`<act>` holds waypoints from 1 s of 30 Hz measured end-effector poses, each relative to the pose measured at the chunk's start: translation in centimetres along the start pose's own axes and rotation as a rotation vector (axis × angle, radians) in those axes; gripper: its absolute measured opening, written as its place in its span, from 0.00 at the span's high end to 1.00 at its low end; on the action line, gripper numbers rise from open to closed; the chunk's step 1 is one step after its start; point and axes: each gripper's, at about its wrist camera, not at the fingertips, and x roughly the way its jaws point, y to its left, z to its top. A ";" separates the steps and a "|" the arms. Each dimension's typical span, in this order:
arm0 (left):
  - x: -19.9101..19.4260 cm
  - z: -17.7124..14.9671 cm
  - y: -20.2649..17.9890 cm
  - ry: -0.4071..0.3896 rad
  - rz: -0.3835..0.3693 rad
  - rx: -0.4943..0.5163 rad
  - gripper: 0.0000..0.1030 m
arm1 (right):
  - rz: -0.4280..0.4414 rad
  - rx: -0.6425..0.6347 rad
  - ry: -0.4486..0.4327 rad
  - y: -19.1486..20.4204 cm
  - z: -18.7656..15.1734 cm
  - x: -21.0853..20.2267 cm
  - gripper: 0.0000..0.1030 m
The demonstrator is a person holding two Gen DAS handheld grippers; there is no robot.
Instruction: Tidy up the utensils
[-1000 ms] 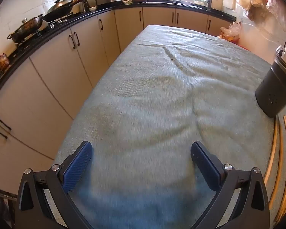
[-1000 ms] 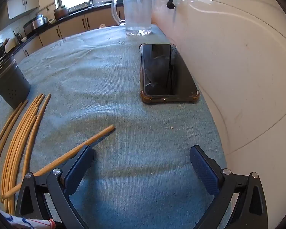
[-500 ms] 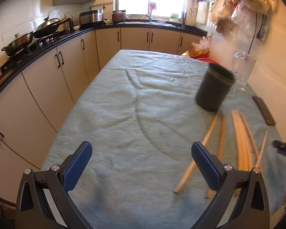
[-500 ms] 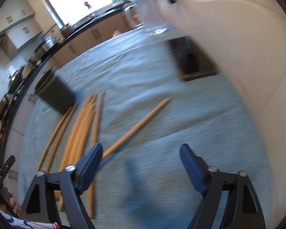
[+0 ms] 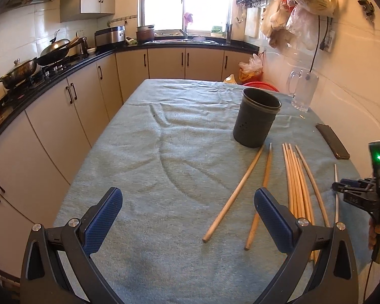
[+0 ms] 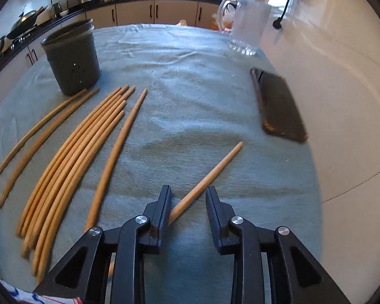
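Landmark: dark grey perforated cylindrical utensil holder (image 6: 71, 58), upright on the worktop (image 6: 190, 81), mouth up to take sticks.
Stock: long tan wooden chopsticks (image 6: 71, 157) lie flat in a loose fan just before the holder, tips toward it.
Stray: one tan wooden chopstick (image 6: 207, 177) lies apart, to the holder's near right, angled.
My right tool (image 6: 188, 202): jaws have just been closing, stray's end between them, against the left pad only; not yet pinched.
My left tool (image 5: 187, 217): spread wide, empty, hovering before the holder.
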 end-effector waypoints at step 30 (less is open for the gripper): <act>-5.3 -2.5 -3.9 -0.081 0.021 0.059 0.00 | -0.025 0.203 -0.481 2.5 -6.4 -14.0 0.26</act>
